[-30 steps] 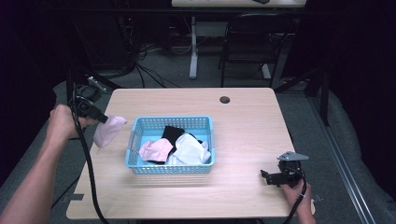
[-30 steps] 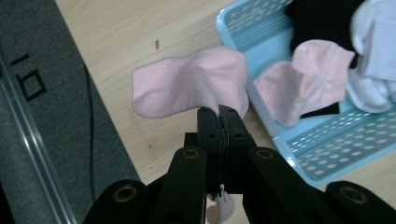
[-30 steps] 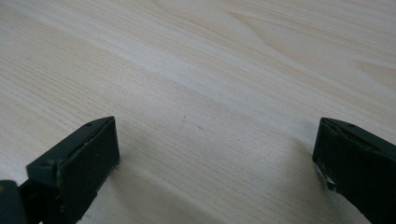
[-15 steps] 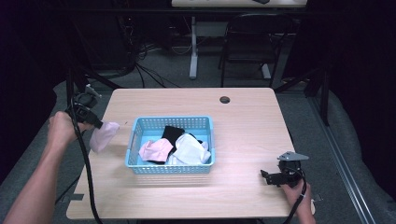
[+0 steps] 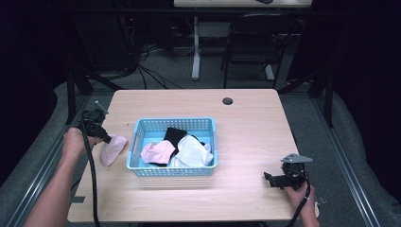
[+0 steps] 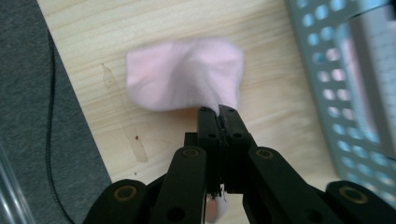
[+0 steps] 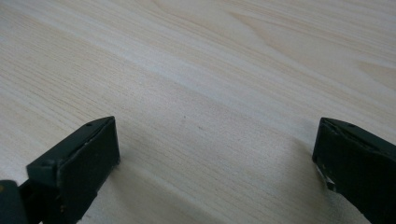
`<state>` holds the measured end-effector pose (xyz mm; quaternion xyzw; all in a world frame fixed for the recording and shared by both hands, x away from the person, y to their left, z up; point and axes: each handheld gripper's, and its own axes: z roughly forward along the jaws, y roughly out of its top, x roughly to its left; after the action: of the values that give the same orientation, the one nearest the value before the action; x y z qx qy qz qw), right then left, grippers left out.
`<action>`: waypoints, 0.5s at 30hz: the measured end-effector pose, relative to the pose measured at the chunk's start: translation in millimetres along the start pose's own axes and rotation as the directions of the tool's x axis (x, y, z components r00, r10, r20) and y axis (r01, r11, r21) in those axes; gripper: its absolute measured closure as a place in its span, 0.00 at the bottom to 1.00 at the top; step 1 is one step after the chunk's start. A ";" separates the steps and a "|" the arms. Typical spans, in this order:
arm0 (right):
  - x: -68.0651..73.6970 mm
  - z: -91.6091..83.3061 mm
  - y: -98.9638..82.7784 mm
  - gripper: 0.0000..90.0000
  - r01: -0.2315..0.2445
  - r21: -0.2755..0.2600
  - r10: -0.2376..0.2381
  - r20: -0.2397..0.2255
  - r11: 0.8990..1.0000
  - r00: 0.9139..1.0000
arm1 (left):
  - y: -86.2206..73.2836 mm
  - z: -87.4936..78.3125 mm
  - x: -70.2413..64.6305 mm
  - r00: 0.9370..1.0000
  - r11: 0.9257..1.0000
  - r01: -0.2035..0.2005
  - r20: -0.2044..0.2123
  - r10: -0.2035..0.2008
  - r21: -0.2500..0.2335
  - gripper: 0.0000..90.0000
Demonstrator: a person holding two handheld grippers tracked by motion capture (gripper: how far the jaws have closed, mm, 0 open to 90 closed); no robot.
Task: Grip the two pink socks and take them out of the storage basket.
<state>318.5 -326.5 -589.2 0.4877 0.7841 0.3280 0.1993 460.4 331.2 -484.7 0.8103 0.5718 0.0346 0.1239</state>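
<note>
Clamped tight on a fold of the pink sock (image 6: 184, 79): left gripper (image 5: 105, 137), jaws pinching its edge. Sock draped on the worktop (image 5: 250, 118) at nine o'clock of the blue basket (image 5: 173, 172), just beside its wall. Inside the basket: another pink piece (image 5: 157, 152), white cloth (image 5: 193, 152), black cloth (image 5: 174, 135). To finish well: lower until most of the fabric rests flat, release straight, lift away upward without snagging the fold or nudging the basket. At four o'clock of the basket, right gripper (image 5: 275, 179) on bare wood, jaws spread wide, grasping nothing.
</note>
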 end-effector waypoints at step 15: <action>-0.1 0.0 0.0 0.00 0.000 0.000 0.000 -0.001 1.000 1.000 | -0.9 10.2 -6.2 1.000 0.999 0.019 0.026 -0.018 -0.035 0.69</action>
<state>318.5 -326.6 -589.2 0.4874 0.7843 0.3282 0.1991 459.4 324.1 -494.2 0.8030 0.5769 0.0334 0.1458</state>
